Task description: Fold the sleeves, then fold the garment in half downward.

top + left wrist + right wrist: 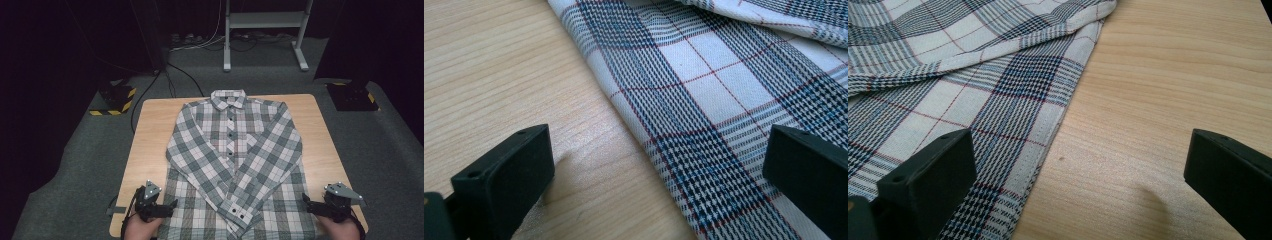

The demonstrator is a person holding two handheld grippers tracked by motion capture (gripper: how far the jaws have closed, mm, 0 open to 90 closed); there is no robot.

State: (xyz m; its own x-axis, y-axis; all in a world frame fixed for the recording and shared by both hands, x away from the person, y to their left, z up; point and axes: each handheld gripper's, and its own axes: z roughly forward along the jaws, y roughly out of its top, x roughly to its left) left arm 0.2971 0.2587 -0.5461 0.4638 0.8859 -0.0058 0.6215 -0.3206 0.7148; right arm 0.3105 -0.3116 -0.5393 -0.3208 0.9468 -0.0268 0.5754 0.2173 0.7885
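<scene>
A light wooden table [150, 130] carries a grey-and-white plaid button-up shirt [235, 150], laid flat at its centre, sleeves crossed. The left gripper [170, 206] straddles the shirt's lower left edge, jaws wide. The right gripper [306, 202] flanks the opposite edge, jaws wide too.

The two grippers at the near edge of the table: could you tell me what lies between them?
In the high view, the plaid shirt's hem and crossed sleeve cuffs lie between the left gripper and right gripper.

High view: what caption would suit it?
Plaid shirt flat on a wooden table, open grippers at its bottom corners.
</scene>
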